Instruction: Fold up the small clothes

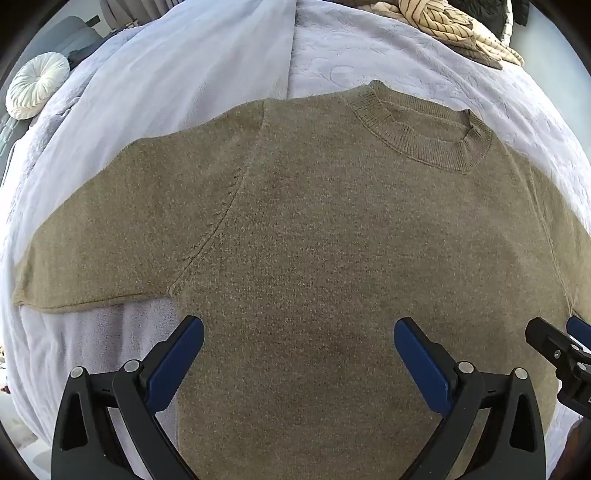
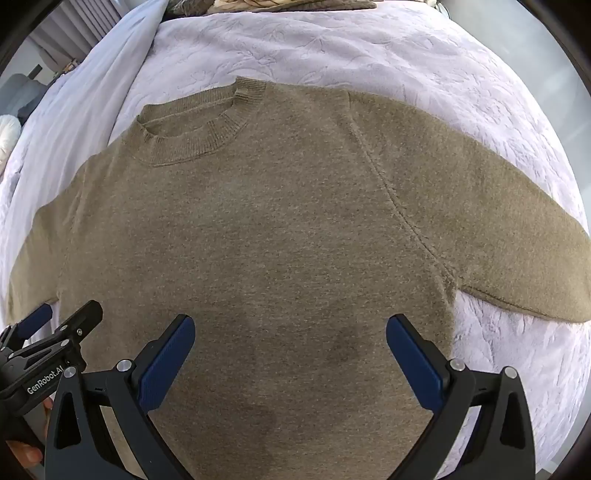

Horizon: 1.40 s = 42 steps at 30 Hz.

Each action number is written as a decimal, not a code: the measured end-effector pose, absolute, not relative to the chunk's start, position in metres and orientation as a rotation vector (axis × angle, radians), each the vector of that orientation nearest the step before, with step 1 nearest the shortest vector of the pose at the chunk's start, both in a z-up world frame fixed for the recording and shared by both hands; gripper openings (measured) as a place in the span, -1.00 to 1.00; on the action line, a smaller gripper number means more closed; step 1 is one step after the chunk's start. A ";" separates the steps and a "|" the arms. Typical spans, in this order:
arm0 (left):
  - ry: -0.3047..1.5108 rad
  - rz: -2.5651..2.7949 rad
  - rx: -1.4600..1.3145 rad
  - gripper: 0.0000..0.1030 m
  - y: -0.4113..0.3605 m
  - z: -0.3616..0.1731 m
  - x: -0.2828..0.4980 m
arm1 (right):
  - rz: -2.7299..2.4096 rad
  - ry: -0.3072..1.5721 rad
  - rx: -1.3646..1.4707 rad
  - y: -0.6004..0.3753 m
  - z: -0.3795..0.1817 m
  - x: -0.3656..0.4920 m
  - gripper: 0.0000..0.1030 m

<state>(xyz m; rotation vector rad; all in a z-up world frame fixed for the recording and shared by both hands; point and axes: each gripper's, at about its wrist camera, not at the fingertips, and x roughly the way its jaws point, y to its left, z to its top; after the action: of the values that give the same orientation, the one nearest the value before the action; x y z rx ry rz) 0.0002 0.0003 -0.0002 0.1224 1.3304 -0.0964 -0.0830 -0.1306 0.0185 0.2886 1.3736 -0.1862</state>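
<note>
Blue-padded left tongs (image 1: 298, 332) stood spread wide above the lower body of an olive-brown knitted sweater (image 1: 314, 240), pinching nothing. Beside them, the right tongs (image 2: 290, 328) were likewise spread wide over the same stretch of knit, their pads clear of the cloth as far as the views showed. Each pair appeared at the edge of the other's view: the right tongs at the left camera's right margin, the left tongs at the right camera's lower left.

That sweater lay flat and front-up on a bed covered by a pale lilac embossed blanket (image 2: 369, 48), its ribbed collar (image 1: 424, 129) pointing away from the cameras and both sleeves stretched out to the sides. One sleeve (image 1: 110, 229) reached over a smooth lilac sheet (image 1: 177, 62) on the left; the other sleeve (image 2: 498, 221) rested on the embossed blanket. Farther back lay a cream striped garment (image 1: 450, 26), and a round white pleated cushion (image 1: 37, 85) sat off to the left.
</note>
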 end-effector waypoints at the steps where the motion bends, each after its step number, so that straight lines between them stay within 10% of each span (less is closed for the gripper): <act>1: 1.326 -0.092 0.119 1.00 0.001 0.000 0.000 | -0.186 1.374 0.288 -0.131 0.018 -0.083 1.00; 42: 1.324 -0.093 0.119 1.00 0.008 -0.003 0.001 | -0.190 1.378 0.283 -0.125 0.019 -0.084 1.00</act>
<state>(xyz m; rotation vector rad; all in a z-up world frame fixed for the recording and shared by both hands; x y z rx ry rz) 0.0009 0.0082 -0.0034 0.1188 1.3240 -0.0931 -0.0841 -0.1246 0.0189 0.2825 1.3783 -0.1903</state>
